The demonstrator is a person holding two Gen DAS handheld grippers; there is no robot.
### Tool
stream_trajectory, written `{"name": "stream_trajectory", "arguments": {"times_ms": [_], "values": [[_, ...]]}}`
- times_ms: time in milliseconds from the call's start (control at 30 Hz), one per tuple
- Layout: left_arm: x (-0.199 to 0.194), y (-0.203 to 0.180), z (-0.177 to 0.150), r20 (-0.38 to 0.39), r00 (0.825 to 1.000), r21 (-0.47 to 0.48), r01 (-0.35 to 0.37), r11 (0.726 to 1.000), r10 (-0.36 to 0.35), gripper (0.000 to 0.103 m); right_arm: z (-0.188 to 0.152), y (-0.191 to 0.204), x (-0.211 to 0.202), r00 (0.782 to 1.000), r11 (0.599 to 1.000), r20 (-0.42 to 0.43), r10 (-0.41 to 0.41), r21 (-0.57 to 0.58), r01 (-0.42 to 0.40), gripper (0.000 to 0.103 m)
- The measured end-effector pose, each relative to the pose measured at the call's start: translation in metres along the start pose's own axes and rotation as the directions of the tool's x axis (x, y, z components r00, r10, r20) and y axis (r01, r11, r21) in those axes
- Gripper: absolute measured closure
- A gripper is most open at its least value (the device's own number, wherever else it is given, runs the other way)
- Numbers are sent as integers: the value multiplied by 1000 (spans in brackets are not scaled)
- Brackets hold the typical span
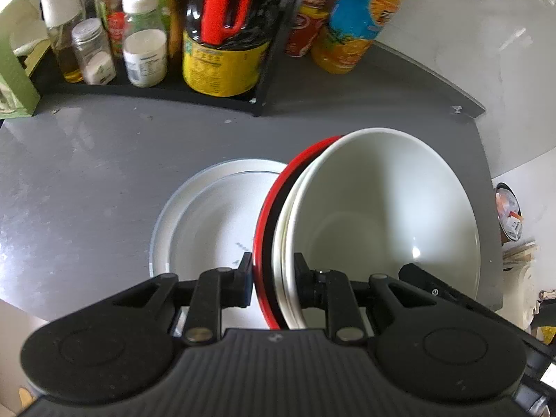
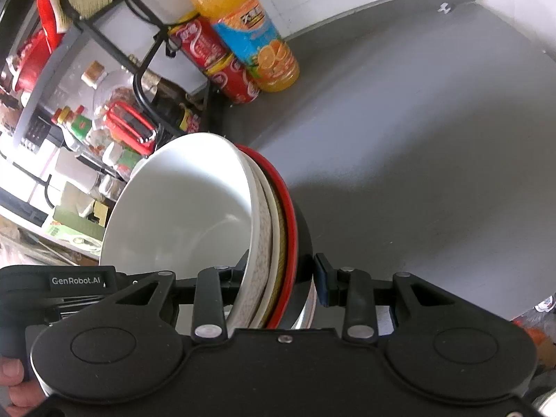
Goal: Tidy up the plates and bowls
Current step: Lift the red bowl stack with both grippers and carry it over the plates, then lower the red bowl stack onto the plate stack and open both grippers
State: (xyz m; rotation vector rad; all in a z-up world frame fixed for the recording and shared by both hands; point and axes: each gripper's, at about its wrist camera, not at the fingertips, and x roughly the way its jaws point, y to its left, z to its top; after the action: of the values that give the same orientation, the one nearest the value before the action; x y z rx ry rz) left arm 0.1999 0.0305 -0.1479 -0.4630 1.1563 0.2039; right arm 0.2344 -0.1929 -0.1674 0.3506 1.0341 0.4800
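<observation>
Both grippers hold one nested stack of bowls above the grey table (image 1: pixel 87 173). The top one is a white bowl (image 1: pixel 382 208) (image 2: pixel 180 215). Thinner pale bowls sit under it, and a black bowl with a red rim (image 1: pixel 266 215) (image 2: pixel 291 215) is outermost. My left gripper (image 1: pixel 273 271) is shut on the stack's near rim. My right gripper (image 2: pixel 281 274) is shut on the opposite rim, and its body shows in the left wrist view (image 1: pixel 434 286). A white plate (image 1: pixel 208 222) lies on the table, partly under the stack.
A black rack (image 1: pixel 264 80) with jars, bottles and a yellow tin (image 1: pixel 219 66) lines the back. An orange juice bottle (image 2: pixel 250 38) and red cans (image 2: pixel 222 66) stand beside it. The table's edge (image 1: pixel 486 160) runs on the right. A hand (image 2: pixel 14 382) grips the left tool.
</observation>
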Motion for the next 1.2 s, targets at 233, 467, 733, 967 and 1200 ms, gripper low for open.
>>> {"name": "stream_trajectory", "arguments": {"times_ms": [233,467,733,967,1200], "values": [[7,18,5,-28,999,6,-17,1000,18,83,-7,11,16,999,1000,-42,-1,6,1,69],[12,36,10,-51,998,-6,-38,999,37,82,-12,23,30,997,1000,-79,-5,6,5,69],[17,51,10,-71,996,-18,-48,999,47,82,-20,29,40,995,1000,-103,-12,5,12,69],[24,55,11,-72,997,-12,-36,999,35,82,-23,28,42,996,1000,-89,-21,7,22,69],[26,53,17,-76,996,36,-33,999,36,82,-26,27,44,998,999,-63,-24,36,27,68]]}}
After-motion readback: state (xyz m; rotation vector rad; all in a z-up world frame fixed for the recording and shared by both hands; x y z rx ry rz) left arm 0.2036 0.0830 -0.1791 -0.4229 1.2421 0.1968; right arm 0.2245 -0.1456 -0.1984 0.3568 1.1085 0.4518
